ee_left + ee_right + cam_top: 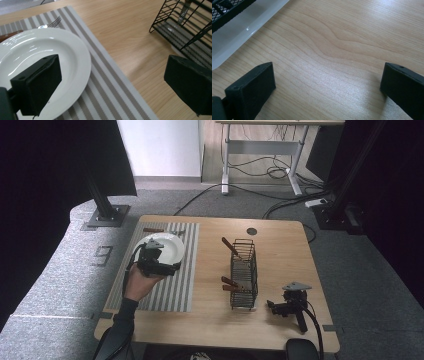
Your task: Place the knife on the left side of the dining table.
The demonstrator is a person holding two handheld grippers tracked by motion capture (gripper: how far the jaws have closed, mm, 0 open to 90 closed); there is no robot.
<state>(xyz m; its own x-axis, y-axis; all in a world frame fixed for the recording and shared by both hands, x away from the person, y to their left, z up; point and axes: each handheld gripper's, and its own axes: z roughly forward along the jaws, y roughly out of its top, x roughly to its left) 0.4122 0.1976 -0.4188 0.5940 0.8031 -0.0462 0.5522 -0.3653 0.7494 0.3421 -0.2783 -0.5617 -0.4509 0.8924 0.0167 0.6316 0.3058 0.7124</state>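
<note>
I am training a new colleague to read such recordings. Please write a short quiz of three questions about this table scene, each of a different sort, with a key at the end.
1. True or false: the white plate lies on the striped placemat.
2. Multiple choice: where does the right gripper rest? A) inside the wire basket; B) on the wooden table, right of the basket; C) on the plate.
3. Fill in: the left gripper, held in the person's hand, is above the plate with its jaws ____.

Key
1. True.
2. B. No hand is on it.
3. Open; nothing is between them.
</note>
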